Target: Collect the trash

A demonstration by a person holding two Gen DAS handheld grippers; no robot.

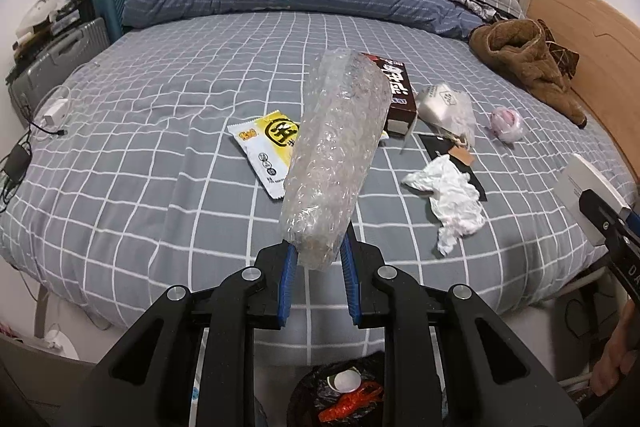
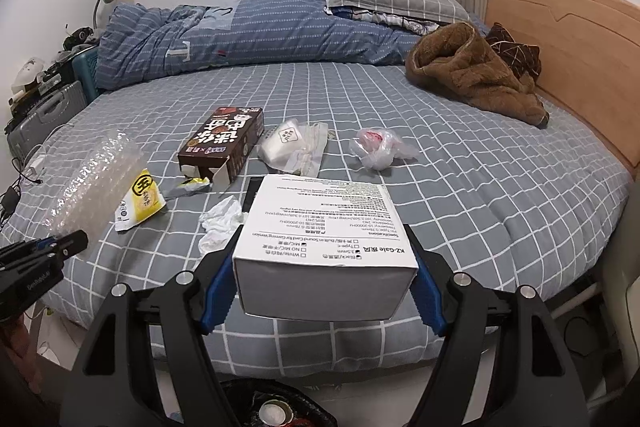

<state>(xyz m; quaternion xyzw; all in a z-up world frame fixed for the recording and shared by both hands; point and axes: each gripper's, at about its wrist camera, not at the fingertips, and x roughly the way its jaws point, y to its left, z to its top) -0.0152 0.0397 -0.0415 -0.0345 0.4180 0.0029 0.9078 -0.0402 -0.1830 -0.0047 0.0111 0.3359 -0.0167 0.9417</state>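
Gripping bubble wrap [image 1: 336, 155] — right gripper [image 2: 325, 269] clamps white box [image 2: 320, 227].

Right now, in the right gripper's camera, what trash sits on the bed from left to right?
Yellow snack wrapper → crumpled tissue → white pouch → knotted plastic bag. The brown box overlaps, so I skip it.

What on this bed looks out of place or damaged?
Litter is strewn across the grey checked bedsheet: a brown snack box with its end flap torn open, a crumpled tissue, a yellow snack wrapper and a knotted plastic bag. A brown fleece garment lies bunched by the headboard.
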